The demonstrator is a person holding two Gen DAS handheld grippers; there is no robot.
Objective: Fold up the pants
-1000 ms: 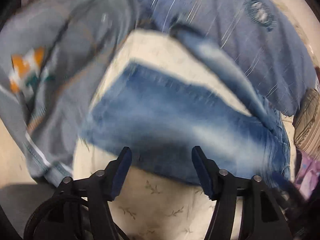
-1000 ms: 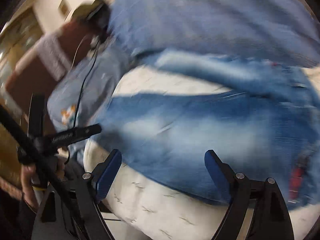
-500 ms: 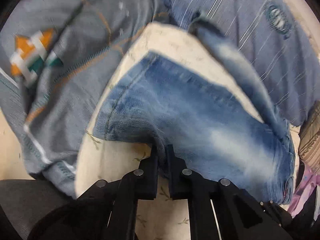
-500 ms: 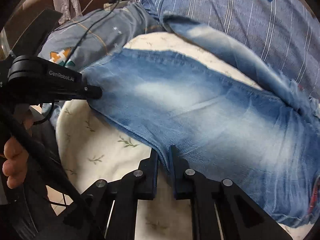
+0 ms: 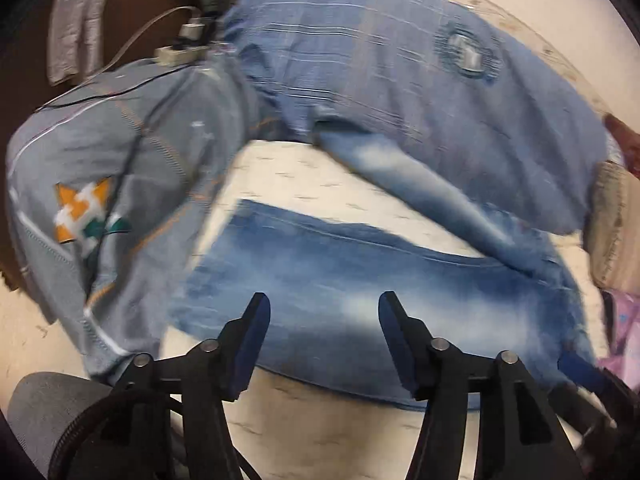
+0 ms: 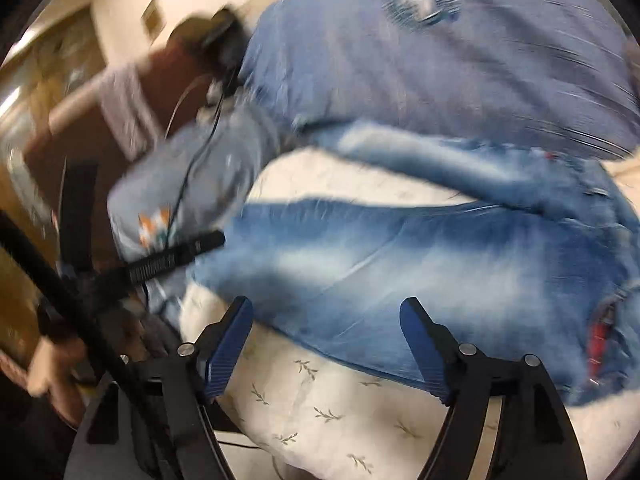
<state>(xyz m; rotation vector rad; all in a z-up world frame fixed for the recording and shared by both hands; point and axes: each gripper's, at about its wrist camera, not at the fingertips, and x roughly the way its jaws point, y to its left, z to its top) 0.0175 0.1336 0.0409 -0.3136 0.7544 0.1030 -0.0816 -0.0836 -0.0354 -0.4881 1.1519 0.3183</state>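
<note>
Now both tongs, left gripper (image 5: 322, 318) and right gripper (image 6: 326, 322), are opening empty over the jeans (image 5: 360, 292); the far leg (image 5: 420, 184), lying at one o'clock, risks staying splayed.

The jeans (image 6: 420, 264) are faded matt denim cloth; the bed (image 6: 320, 408) wears soft sprig-printed cotton; both shirts look woven.

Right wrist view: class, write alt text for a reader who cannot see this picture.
The right gripper, its jaws opening and empty, hovers above faded blue jeans spread on a white leaf-print cover. A grey top and a striped blue shirt lie beyond; the left gripper shows at left. The picture is blurred.
</note>
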